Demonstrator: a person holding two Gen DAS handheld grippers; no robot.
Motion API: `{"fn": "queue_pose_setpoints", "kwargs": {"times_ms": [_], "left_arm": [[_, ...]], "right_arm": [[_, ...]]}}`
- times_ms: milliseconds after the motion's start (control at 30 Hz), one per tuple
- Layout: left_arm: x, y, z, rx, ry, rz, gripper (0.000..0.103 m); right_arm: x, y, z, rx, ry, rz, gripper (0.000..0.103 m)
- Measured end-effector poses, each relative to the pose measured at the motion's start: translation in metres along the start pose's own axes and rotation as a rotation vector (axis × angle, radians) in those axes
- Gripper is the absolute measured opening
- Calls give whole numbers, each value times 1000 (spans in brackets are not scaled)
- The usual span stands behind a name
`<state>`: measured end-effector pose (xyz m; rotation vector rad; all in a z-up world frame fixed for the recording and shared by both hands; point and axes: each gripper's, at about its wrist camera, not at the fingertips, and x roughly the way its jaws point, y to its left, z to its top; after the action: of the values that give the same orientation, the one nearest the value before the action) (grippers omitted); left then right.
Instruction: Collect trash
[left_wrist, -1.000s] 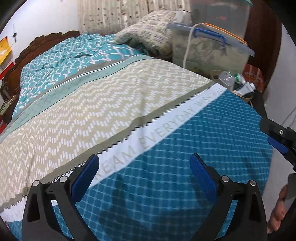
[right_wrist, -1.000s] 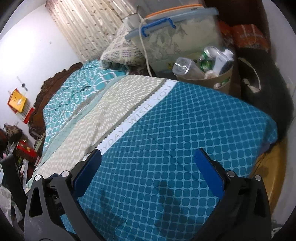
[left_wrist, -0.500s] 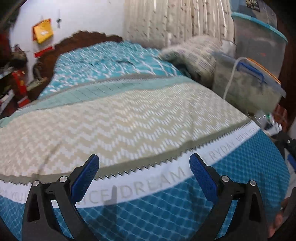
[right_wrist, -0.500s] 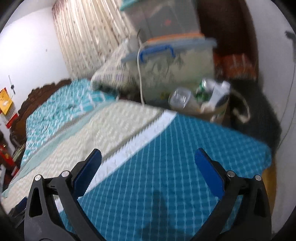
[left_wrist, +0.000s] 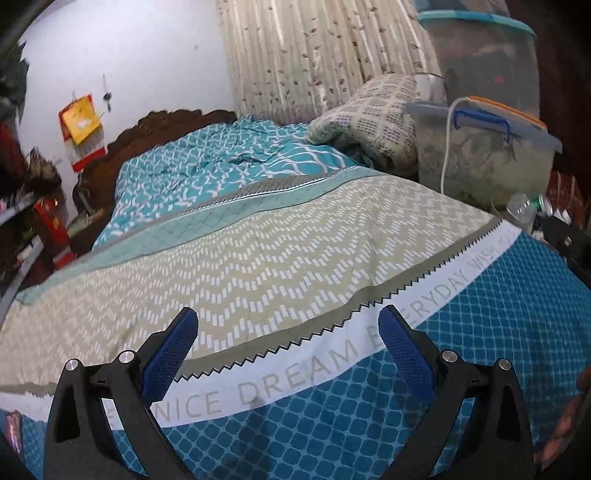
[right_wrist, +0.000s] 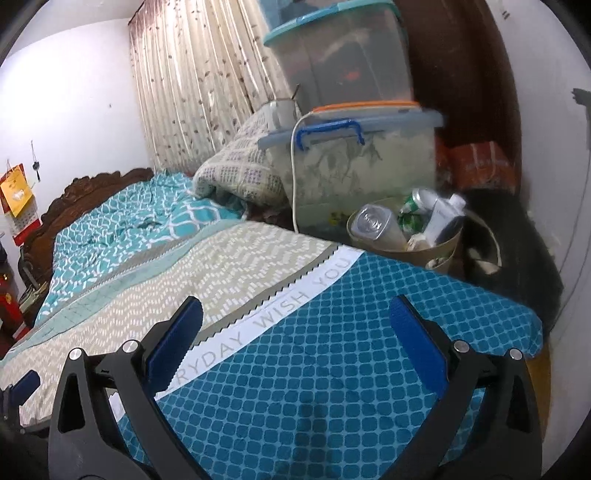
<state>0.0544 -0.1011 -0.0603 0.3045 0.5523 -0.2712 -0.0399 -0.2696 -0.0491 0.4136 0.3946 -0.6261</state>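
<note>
Bottles (right_wrist: 376, 227) fill bin (right_wrist: 439, 254) beside bed (right_wrist: 332, 369); both grippers' jaws gape.

Bed: a patterned bedspread (left_wrist: 280, 258) is covering it.
Headboard (left_wrist: 155, 129): carved dark wood is standing against the wall.
Folded blanket (right_wrist: 240, 173): lying beside stacked storage bins (right_wrist: 362, 166).
Curtain (right_wrist: 199, 85): hanging behind.

Past my bed's far corner stands the tan trash bin (right_wrist: 439, 254) — crammed with a clear plastic bottle (right_wrist: 376, 223) (lying tilted, base toward me), a green can (right_wrist: 415, 206) and a white tube (right_wrist: 443, 218).
</note>
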Motion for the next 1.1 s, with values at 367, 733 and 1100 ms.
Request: {"fn": "queue_pose_setpoints", "kwargs": {"times_ms": [367,733,1100], "left_arm": [[5,-6,-1,36,46,-7,94],[0,-9,13,37,175,-185,94],[-43,-30,45,20,152,-284,94]], "right_arm": [[11,-15,-5,55,116,-8,100],[-17,-50,11,99,163,36,100],[-51,-83,26,191,154,128,100]]}}
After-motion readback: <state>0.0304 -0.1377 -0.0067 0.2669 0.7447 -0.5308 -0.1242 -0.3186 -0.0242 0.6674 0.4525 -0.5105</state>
